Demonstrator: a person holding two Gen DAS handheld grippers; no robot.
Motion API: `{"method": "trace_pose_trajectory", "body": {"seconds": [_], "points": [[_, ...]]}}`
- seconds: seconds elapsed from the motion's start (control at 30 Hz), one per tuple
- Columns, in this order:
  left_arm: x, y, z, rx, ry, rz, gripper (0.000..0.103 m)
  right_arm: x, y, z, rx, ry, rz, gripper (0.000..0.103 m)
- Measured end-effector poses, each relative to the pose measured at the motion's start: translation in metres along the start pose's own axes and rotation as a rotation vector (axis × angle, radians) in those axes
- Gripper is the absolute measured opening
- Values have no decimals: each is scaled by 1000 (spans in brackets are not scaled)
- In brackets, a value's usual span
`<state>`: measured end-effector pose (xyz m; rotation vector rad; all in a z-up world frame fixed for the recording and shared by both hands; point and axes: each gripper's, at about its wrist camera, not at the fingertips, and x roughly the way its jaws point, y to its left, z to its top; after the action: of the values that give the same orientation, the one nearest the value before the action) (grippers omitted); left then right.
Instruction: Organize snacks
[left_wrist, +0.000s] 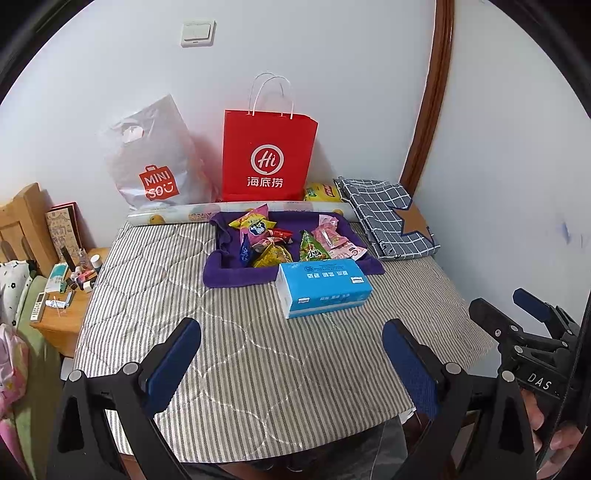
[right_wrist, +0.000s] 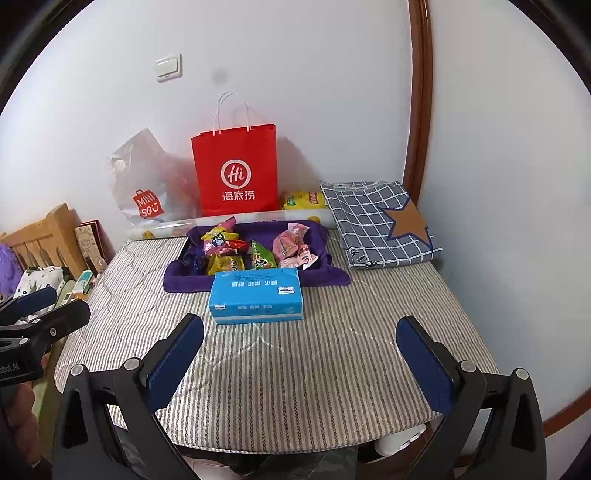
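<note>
The striped worktop (left_wrist: 258, 369) carries a red bag (left_wrist: 267, 155) and a white bag (left_wrist: 155, 162) at its far edge against the wall. A purple tray (left_wrist: 236, 275) past the middle holds the snacks (left_wrist: 280, 240). A blue tissue box (left_wrist: 323, 286) touches the tray's near side. Both the left gripper (left_wrist: 291, 354) and right gripper (right_wrist: 299, 354) hover wide open and empty over the near edge, well short of the snacks.
</note>
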<state>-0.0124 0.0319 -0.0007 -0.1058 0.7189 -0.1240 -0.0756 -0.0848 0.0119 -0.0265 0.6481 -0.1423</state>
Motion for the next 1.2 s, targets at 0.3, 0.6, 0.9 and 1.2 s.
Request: {"method": "trace_pose_trajectory", "body": {"seconds": [0.3, 0.6, 0.9, 1.2], "points": [[-2, -1, 0, 1, -3, 1, 99, -3, -2, -1, 4, -4, 0, 103], [-4, -2, 0, 2, -7, -1, 99, -5, -6, -1, 9, -6, -1, 103], [-5, -5, -1, 2, -7, -1, 99, -7, -7, -2, 9, -7, 0, 103], [-6, -6, -1, 0, -8, -2, 99, -8, -7, -2, 11, -8, -1, 103]]}}
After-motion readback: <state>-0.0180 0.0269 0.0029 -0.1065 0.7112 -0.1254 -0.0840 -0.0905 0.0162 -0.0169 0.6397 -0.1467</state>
